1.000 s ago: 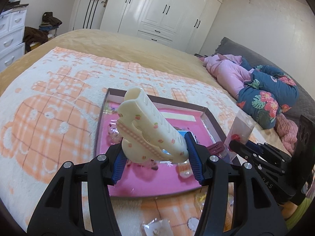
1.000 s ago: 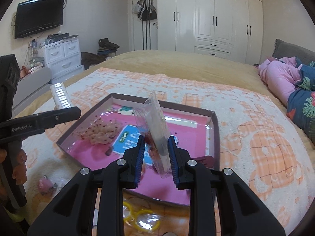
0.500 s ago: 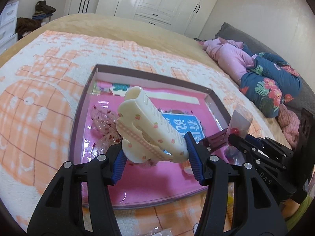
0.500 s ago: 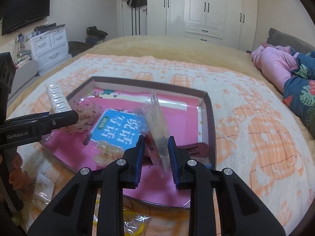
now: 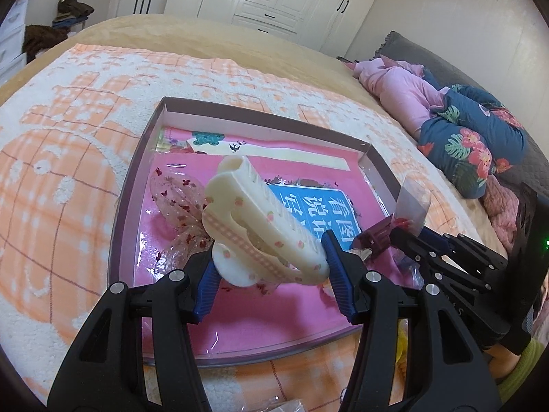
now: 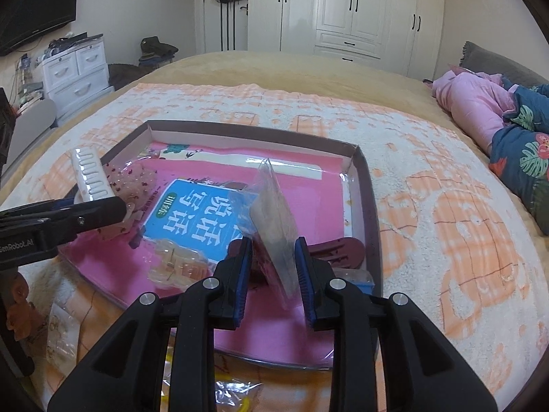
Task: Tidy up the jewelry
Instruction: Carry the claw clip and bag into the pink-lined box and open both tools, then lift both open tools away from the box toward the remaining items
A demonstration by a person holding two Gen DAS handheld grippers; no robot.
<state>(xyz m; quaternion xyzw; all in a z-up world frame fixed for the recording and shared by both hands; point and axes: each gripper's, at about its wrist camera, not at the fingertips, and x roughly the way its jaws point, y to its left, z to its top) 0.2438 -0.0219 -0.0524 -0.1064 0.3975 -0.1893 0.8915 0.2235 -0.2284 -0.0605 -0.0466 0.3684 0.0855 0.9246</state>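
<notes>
A bed (image 6: 240,68) bears an orange-patterned blanket (image 6: 446,206) and tray (image 6: 372,206).

A glossy cream plastic hair claw (image 5: 264,237), printed with small pink fruits, sits at the middle of the left wrist frame. Around it the shallow tray (image 5: 137,185) looks like matt cardboard, its pink floor shiny under clear film. In the centre of the right wrist frame stands a thin, crinkled clear plastic bag (image 6: 274,230). The blanket (image 6: 446,206) across the right is nubbly, matt fleece. The wardrobe doors (image 6: 346,10) at the top are smooth and glossy white.
</notes>
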